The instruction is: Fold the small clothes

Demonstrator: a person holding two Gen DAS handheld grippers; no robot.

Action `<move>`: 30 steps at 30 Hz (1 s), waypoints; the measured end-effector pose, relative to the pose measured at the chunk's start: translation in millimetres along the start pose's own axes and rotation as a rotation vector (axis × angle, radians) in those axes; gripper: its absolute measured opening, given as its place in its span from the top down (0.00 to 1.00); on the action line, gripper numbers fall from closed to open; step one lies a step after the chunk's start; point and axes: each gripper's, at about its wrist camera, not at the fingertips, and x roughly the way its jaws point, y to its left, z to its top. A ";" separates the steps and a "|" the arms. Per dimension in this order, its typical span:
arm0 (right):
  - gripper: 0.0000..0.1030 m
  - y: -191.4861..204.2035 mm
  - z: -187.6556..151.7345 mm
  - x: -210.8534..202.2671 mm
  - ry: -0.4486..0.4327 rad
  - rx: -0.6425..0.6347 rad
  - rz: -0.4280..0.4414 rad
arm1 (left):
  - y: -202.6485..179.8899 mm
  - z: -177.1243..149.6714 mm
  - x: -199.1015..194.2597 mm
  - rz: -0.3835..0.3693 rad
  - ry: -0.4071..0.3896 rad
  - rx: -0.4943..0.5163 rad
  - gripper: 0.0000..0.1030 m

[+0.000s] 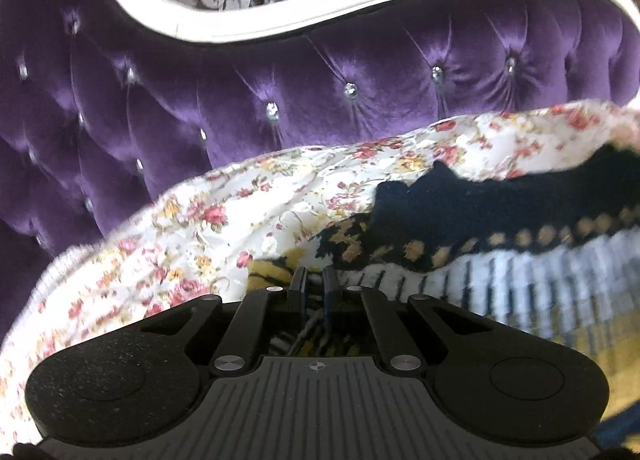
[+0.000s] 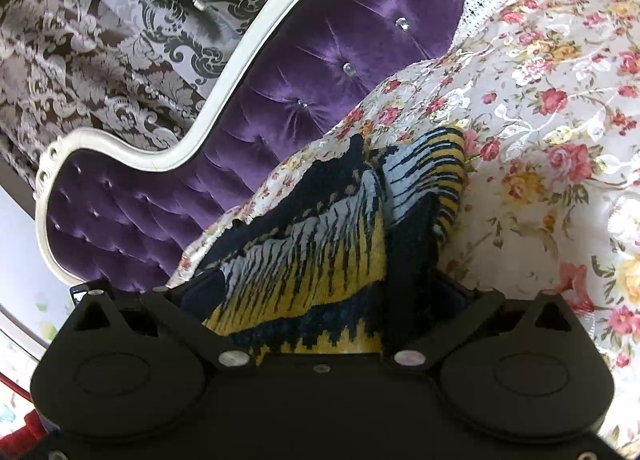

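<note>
Knitted navy, yellow and white sweater (image 2: 320, 244) is lying bunched on the floral bedspread (image 2: 540, 108), near the purple tufted headboard (image 2: 312, 72). We are holding the left gripper (image 1: 314, 284) with its fingers (image 1: 298, 280) drawn close together, clamping a yellow-and-white fold of the sweater (image 1: 500, 220) at its near left edge. We are holding the right gripper (image 2: 324, 300) with its linkage arms spread wide; the sweater is filling the gap and covering the fingertips, so we cannot tell whether they are gripping. Patterned curtain (image 2: 100, 32) is hanging behind the headboard, far left.
</note>
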 end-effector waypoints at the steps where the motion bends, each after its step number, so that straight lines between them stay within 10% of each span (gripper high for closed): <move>1: 0.00 -0.3 0.5 -0.1 0.001 0.006 0.002 | 4.0 3.4 -7.1 -0.027 0.011 -0.030 0.92; 6: 0.00 -0.8 1.8 0.4 0.013 0.016 0.007 | 7.9 10.7 -53.1 -0.211 0.039 -0.178 0.64; 13: 0.00 -5.9 3.4 -4.8 0.029 0.049 0.039 | -30.6 5.1 -87.1 -0.342 0.114 -0.196 0.61; 21: 0.00 -12.3 5.3 -9.4 0.038 0.104 0.069 | -81.9 -8.7 -66.2 -0.248 0.185 -0.086 0.56; 30: 0.00 -6.0 4.5 -4.0 0.065 0.059 0.030 | -85.3 -20.0 -55.2 -0.135 0.147 -0.115 0.13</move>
